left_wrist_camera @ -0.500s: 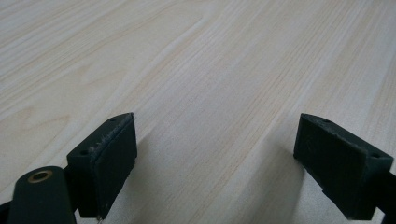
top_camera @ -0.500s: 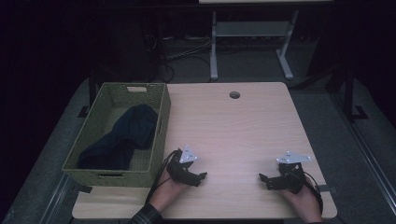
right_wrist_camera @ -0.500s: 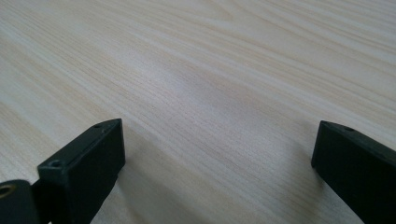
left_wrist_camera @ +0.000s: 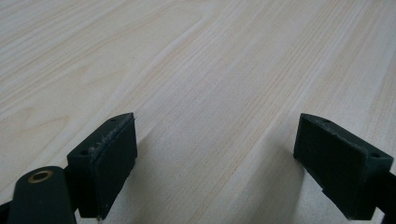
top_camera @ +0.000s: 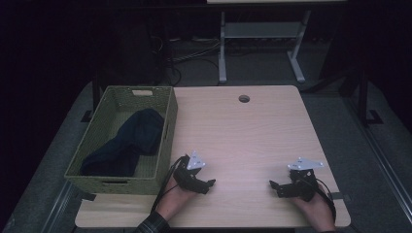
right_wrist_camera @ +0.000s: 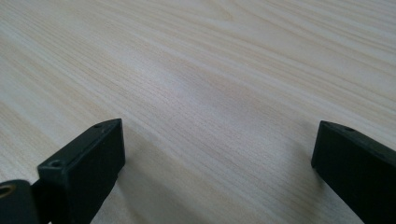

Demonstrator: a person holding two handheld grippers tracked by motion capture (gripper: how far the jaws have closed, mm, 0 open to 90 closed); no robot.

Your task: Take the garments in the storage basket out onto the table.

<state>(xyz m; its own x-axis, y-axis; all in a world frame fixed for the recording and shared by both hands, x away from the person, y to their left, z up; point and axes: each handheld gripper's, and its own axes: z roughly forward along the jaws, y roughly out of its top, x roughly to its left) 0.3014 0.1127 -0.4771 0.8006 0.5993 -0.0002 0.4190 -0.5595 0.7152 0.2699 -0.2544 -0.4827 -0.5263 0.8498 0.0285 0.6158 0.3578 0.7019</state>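
Dark floor surrounds a pale wood-grain counter (top_camera: 252, 136) that takes up the middle of the high view, with a round cable hole (top_camera: 244, 98) near its far edge at upper centre. Behind it, in the top of the frame, stand the legs of a light metal frame (top_camera: 257, 43) and some loose cables (top_camera: 189, 53) on the floor.

At the left of the frame a green woven basket (top_camera: 167, 141) sits on the counter's left edge, and a dark blue cloth (top_camera: 128, 143) lies crumpled inside it, stretching from the basket's middle toward its lower left corner.

Low in the frame, the left claw (top_camera: 210, 183) rests on the counter just right of the basket's near corner, held by a hand (top_camera: 172, 196) with a plaid cuff. In the left gripper view its two black jaws stand well apart over bare wood, nothing between them.

At lower right, the right claw (top_camera: 273, 185) lies on the counter, pointing toward the left claw, with the other hand (top_camera: 316, 208) behind it. In the right gripper view its jaws are likewise spread wide over bare wood, holding nothing.
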